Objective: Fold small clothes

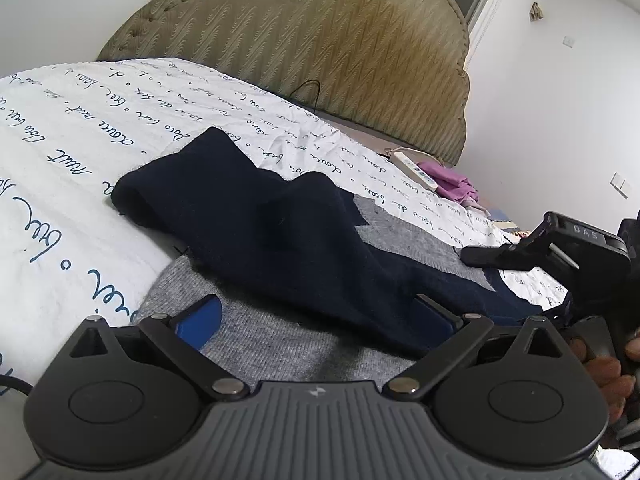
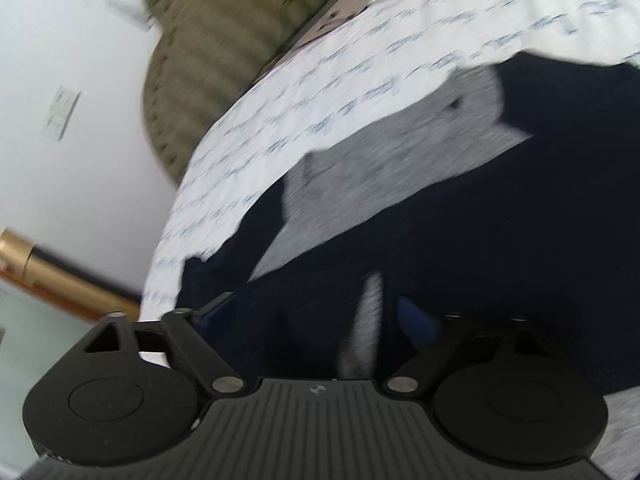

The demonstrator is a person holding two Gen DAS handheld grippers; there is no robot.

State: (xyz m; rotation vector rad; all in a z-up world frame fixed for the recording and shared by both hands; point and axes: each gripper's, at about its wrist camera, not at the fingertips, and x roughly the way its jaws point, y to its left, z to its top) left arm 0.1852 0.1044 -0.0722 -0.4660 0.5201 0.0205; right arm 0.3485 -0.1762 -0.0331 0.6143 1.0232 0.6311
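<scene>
A small navy and grey knitted garment point(image 1: 280, 240) lies on a white bedspread with blue script point(image 1: 72, 152). A navy sleeve is folded across its grey body. My left gripper point(image 1: 320, 320) is open, its blue-padded fingers point(image 1: 200, 320) spread wide just over the garment's near grey part. My right gripper point(image 1: 520, 254) shows at the right of the left wrist view, low by the garment's far edge. In the blurred right wrist view my right gripper point(image 2: 320, 316) is open over the garment point(image 2: 480, 240), with navy fabric and a grey strip between its fingers.
An olive padded headboard point(image 1: 320, 40) stands behind the bed. A white power strip point(image 1: 416, 168) and pink cloth point(image 1: 452, 180) lie beyond the bed's far edge. White walls surround. A gold tube point(image 2: 48, 272) shows at the left of the right wrist view.
</scene>
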